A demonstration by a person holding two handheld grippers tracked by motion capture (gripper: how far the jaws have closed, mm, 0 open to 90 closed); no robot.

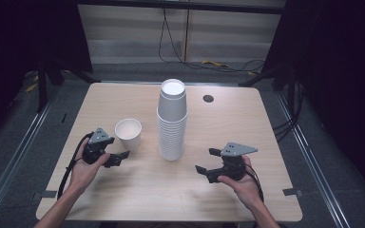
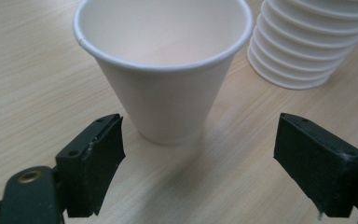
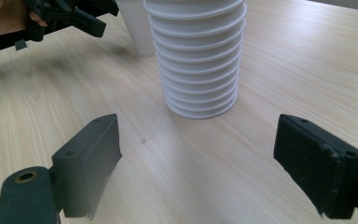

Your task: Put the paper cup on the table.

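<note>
OK, no brand, label or writing readable anywhere – cups are plain white, grippers plain black w/ grey plates on top.

My left gripper (image 1: pixel 119 158) sits just beside the single paper cup (image 1: pixel 128 134), at its near-left side in the high view. In the left gripper view the jaws stand wide apart, released, nothing between the pads; the cup stands upright on the table just ahead of them, not touched, mouth up, empty inside.

My right gripper (image 1: pixel 208 161) is also released: jaws spread, nothing held, aimed toward the cup stack (image 1: pixel 172 119), which is near but apart from it. Stack is tall, cups nested mouth up, standing approx. mid-table, just right of the single cup; can't tell if the two touch.

Surface: light wood-grain table (image 1: pixel 247 118) w/ rounded corners and a dark round grommet (image 1: pixel 208 99) near the far edge. Tape bits at the front corners.

Room: dark, black drapes both sides, grey floor w/ metal rails, pale wall panel at the back, black cables trailing across the floor behind the table.
</note>
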